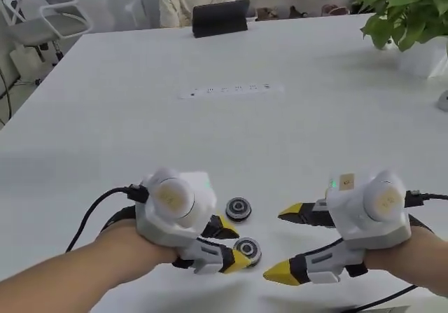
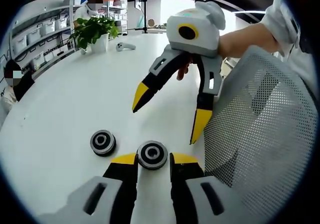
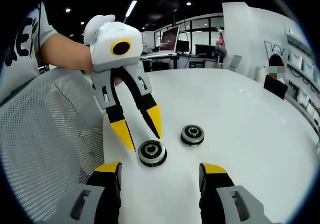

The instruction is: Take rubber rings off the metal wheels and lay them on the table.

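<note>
Two small metal wheels with black rubber rings lie on the white table [image 1: 140, 117]. The nearer wheel [image 1: 248, 250] [image 2: 152, 154] [image 3: 152, 153] sits between the yellow tips of my left gripper [image 1: 236, 244] [image 2: 154, 160] [image 3: 144, 140], whose jaws stand slightly apart around it without visibly clamping it. The other wheel [image 1: 239, 209] [image 2: 103, 142] [image 3: 192, 134] lies free just beyond. My right gripper [image 1: 278, 244] [image 2: 165, 123] [image 3: 160, 169] faces the left one from the right, jaws wide open and holding nothing, a short way from the nearer wheel.
A power strip [image 1: 231, 89] is set into the table's middle. A potted plant [image 1: 409, 8] stands at the far right. A person sits behind a dark tablet [image 1: 220, 17] at the far edge. A mesh chair [image 2: 250, 134] is close to me.
</note>
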Available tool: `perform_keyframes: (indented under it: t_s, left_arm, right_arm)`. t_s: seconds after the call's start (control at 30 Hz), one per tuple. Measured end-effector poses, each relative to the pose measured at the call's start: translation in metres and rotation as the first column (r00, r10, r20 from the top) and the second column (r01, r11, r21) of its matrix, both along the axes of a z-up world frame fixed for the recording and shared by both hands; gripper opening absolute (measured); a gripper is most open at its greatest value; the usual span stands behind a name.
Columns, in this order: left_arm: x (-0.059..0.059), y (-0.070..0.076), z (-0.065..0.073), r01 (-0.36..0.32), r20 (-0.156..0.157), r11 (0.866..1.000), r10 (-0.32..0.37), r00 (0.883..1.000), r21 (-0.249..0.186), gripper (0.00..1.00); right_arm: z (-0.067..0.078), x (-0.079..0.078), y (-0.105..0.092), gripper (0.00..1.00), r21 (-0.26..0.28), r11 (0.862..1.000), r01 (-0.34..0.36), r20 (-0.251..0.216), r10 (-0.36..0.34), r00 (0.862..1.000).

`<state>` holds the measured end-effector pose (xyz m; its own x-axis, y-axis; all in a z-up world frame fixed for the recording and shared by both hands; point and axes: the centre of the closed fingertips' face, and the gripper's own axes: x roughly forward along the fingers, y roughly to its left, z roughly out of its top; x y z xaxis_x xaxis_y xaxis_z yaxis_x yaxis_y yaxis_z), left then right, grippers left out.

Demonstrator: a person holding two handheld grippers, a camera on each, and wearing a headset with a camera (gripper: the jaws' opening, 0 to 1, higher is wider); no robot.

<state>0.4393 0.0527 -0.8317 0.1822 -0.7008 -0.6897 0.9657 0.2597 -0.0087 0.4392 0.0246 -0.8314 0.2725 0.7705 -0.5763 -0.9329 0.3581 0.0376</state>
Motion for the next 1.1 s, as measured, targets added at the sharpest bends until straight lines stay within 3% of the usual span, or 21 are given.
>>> perform_keyframes:
  t_s: [0.4,0.47,0.77,0.87,1.1]
  left_arm:
    - [-0.0005,-0.0055,-0.0029,0.009,0.016,1.000,-0.009,1.000,-0.001,0.09]
    - [-0.0004,-0.0059,-0.0032,0.016,0.037,1.000,-0.016,0.999,0.001,0.08]
    - [0.0012,-0.0037,-0.0041,-0.008,0.055,1.000,0.010,0.998,-0.026,0.06]
    - [0.0010,-0.0042,-0.0037,-0.001,0.075,1.000,0.003,0.997,-0.023,0.06]
    - [0.0015,-0.0035,-0.0035,-0.010,0.070,1.000,0.012,0.997,-0.023,0.06]
  right_arm:
    - [-0.0023,0.0001,0.0006,0.61,-0.001,1.000,0.002,-0.005,-0.002,1.000]
    - [-0.0028,0.0004,0.0004,0.61,-0.002,1.000,0.002,-0.005,-0.002,1.000]
    - [-0.0041,0.0006,0.0012,0.61,0.000,1.000,0.003,-0.009,-0.003,1.000]
    - [-0.0036,0.0008,0.0011,0.61,0.001,1.000,0.004,-0.007,-0.004,1.000]
    - [-0.0038,0.0010,0.0001,0.61,0.002,1.000,0.007,-0.008,-0.007,1.000]
